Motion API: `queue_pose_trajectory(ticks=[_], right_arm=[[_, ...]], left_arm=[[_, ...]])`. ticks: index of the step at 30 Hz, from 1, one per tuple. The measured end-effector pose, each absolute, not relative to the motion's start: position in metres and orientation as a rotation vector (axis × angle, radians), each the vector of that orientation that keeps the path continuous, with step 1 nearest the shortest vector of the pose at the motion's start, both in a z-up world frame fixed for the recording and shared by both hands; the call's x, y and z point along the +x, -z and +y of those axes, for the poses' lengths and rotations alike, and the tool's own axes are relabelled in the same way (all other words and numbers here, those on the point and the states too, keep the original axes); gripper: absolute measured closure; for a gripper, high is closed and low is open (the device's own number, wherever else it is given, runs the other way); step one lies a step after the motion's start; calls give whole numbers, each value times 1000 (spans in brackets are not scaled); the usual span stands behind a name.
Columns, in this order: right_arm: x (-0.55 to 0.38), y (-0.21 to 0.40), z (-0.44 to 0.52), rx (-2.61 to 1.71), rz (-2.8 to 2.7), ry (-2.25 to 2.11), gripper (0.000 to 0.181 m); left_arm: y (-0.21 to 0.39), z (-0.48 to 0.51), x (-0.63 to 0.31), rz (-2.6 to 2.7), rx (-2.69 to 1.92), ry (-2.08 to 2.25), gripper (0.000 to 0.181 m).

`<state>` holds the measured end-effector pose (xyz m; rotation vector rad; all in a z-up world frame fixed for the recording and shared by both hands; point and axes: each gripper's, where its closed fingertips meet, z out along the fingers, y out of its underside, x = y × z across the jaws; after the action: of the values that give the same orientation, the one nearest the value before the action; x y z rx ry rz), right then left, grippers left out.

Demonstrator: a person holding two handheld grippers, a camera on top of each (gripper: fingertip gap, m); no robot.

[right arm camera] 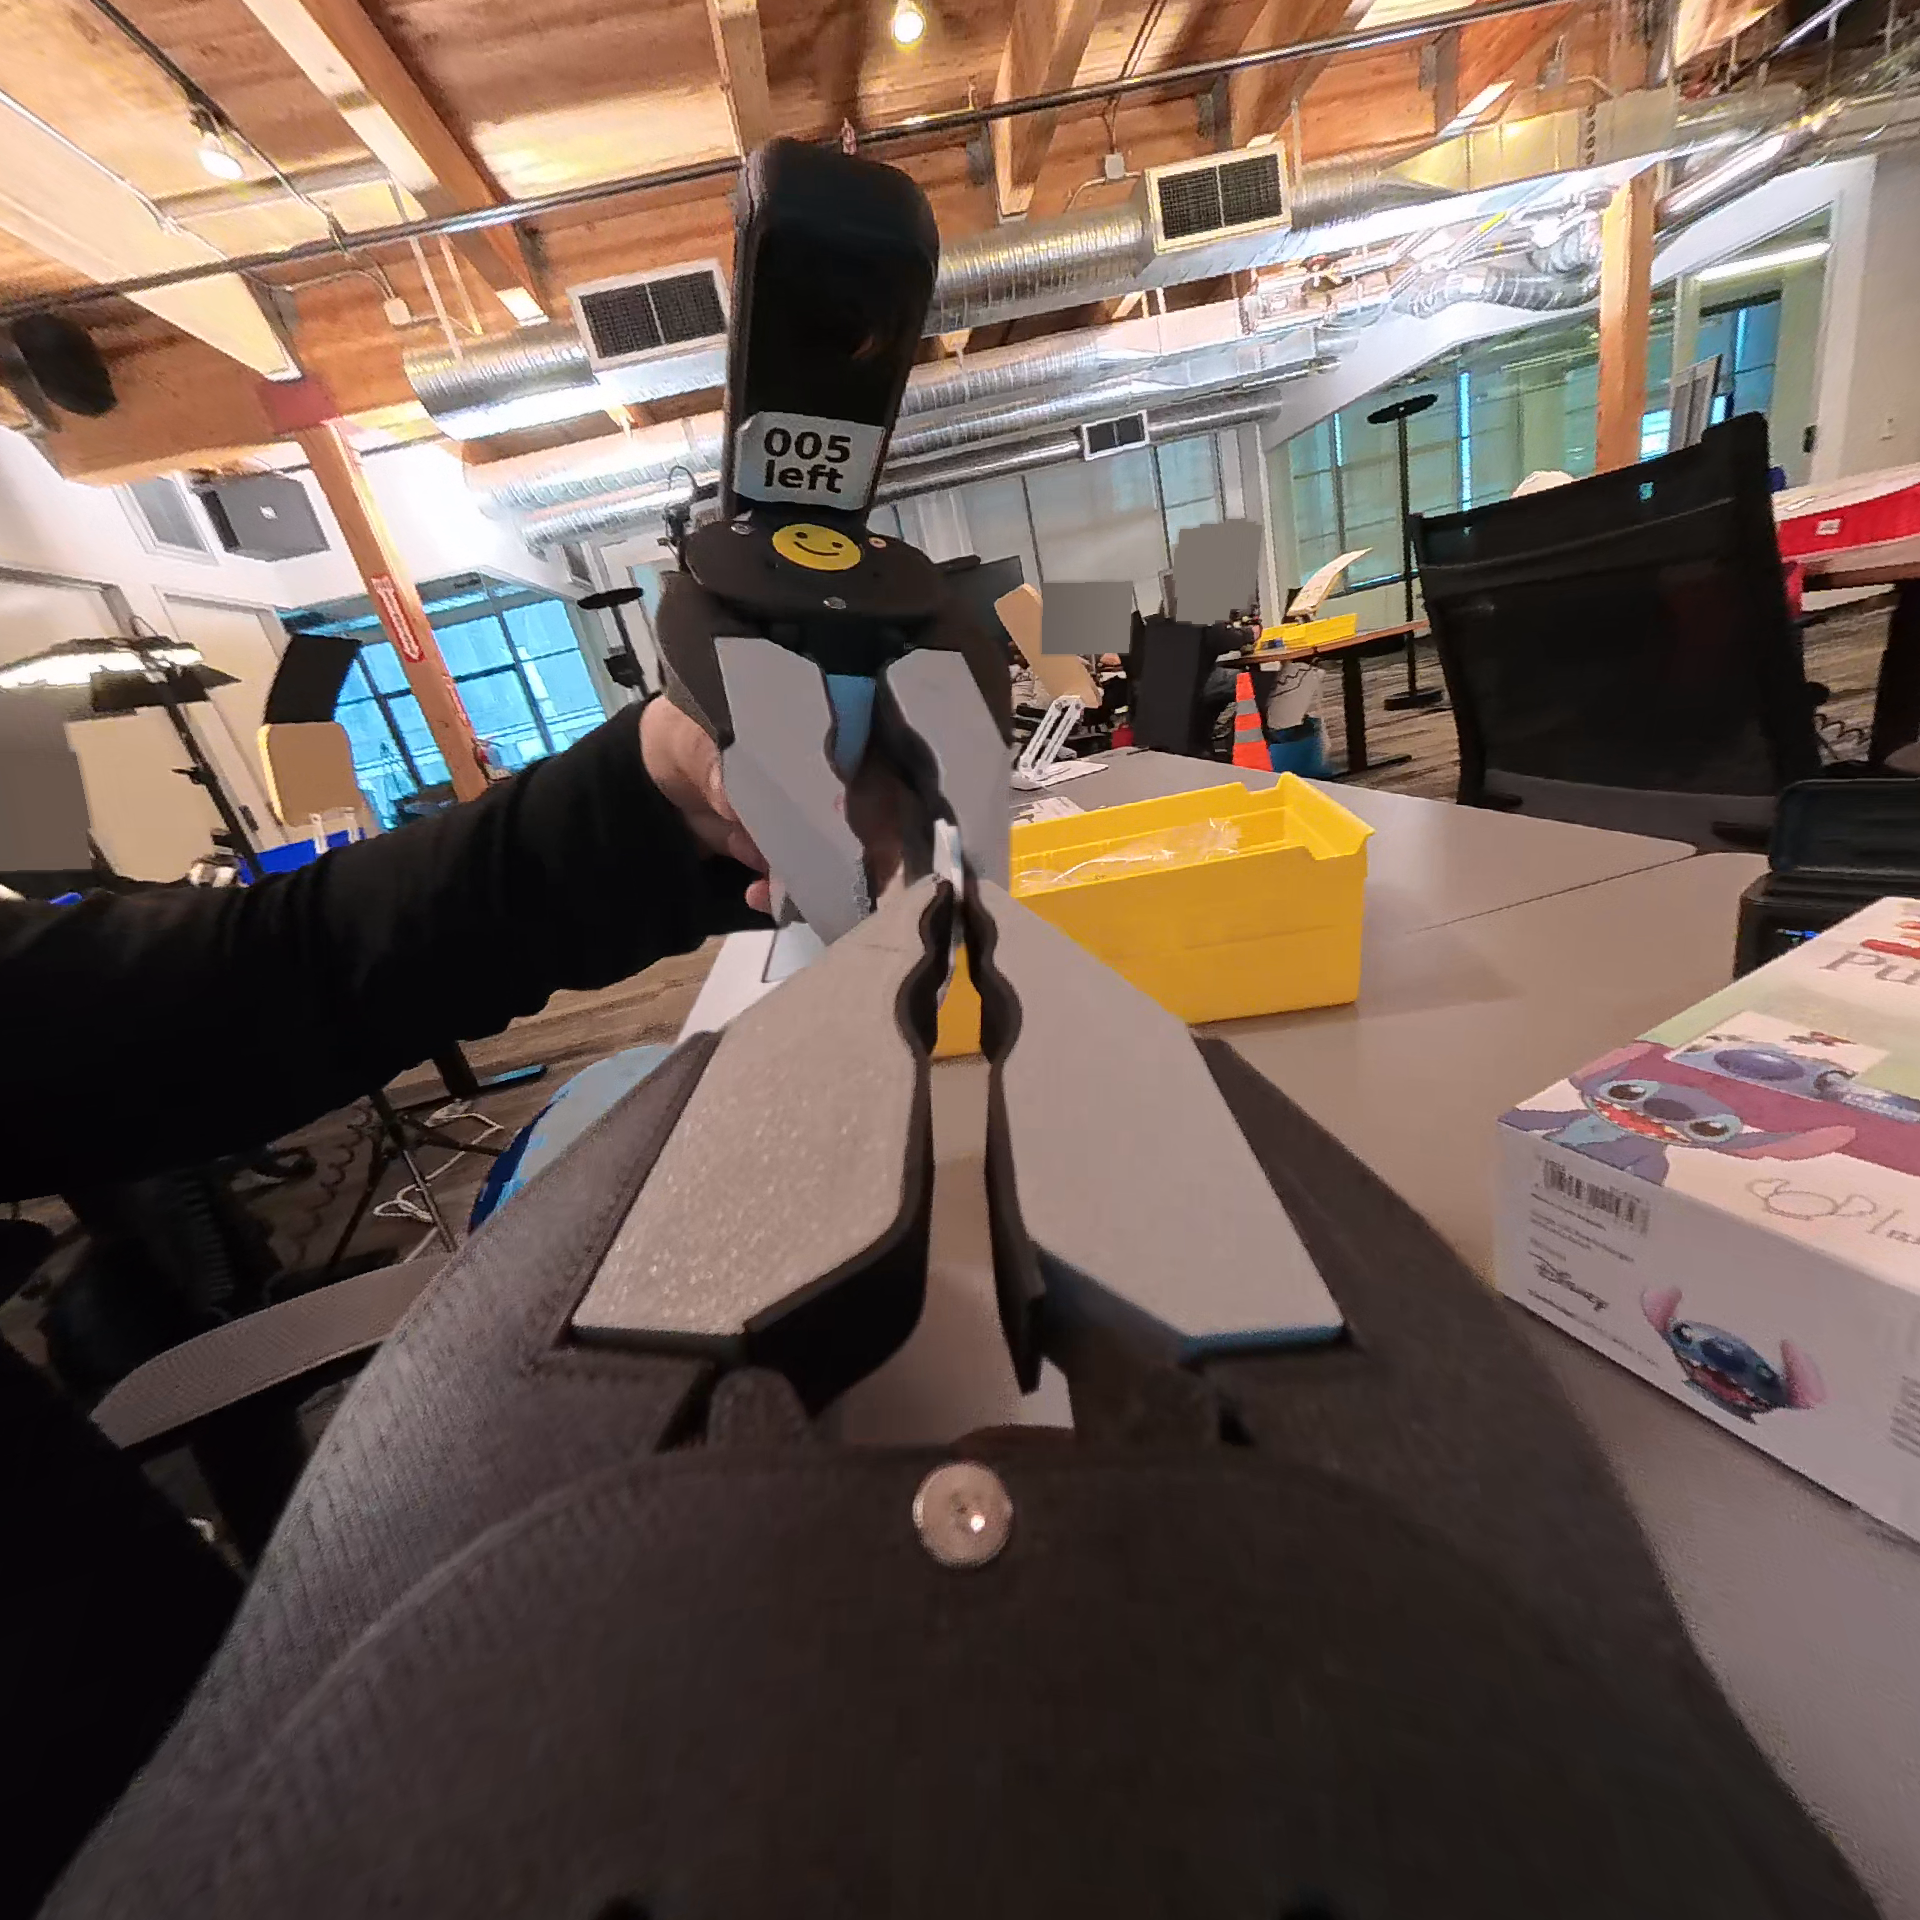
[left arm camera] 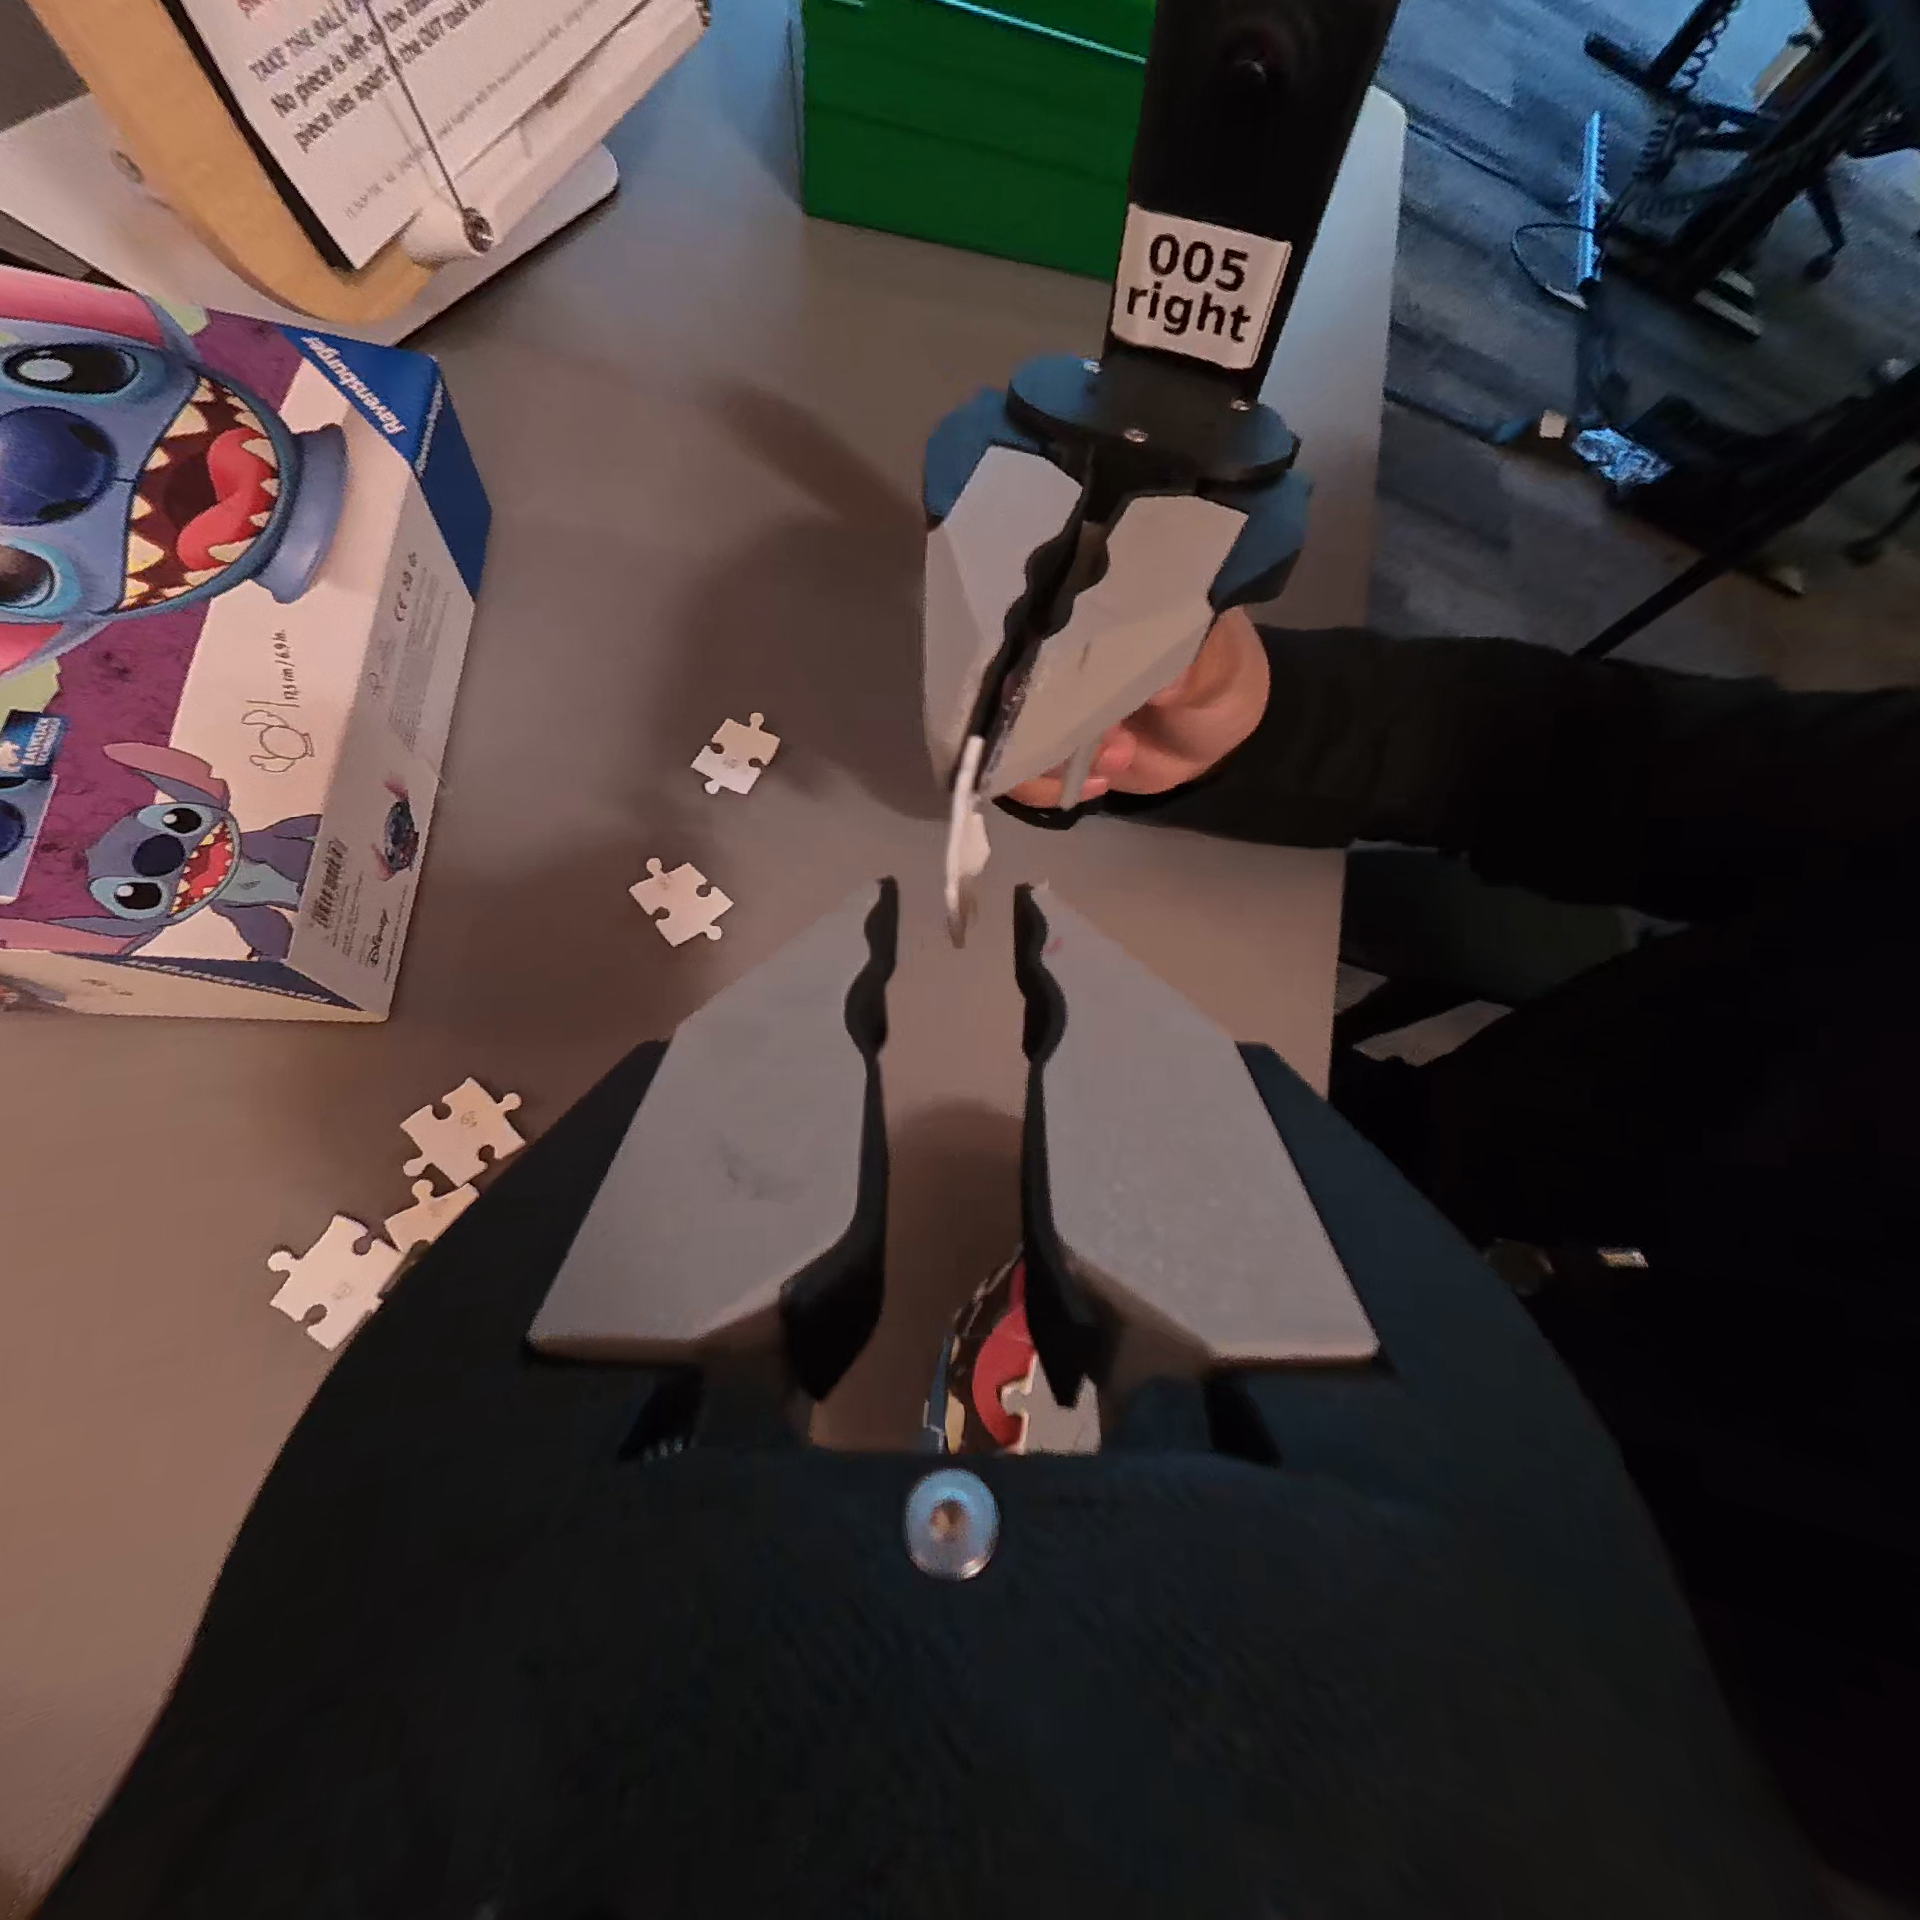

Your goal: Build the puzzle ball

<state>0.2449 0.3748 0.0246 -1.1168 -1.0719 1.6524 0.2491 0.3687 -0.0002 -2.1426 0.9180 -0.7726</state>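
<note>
White cardboard puzzle piece (left arm camera: 966, 831), edge-on, frame centre, pinched in closed right tongs (left arm camera: 977, 774); left tongs (left arm camera: 956, 894) open just below, empty.

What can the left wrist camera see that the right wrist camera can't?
Only the left wrist view shows loose puzzle pieces lying on the table, a green box and a document stand. Only the right wrist view shows a yellow bin and the ceiling. Both show the puzzle box, the open left gripper and the right gripper pinching a puzzle piece.
</note>
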Motion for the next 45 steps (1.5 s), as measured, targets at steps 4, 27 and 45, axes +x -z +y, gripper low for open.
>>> queue_pose_trajectory(ticks=[4, 27, 45], right_arm=[[243, -22, 374, -1120, -1080, -1635, 181], [231, 4, 367, -1158, -1313, -1313, 175], [219, 30, 357, -1155, -1468, -1076, 181]], left_arm=[[6, 370, 249, 941, -2150, 716, 181], [13, 358, 226, 1116, -2210, 289, 181], [35, 353, 214, 1200, -2279, 93, 181]])
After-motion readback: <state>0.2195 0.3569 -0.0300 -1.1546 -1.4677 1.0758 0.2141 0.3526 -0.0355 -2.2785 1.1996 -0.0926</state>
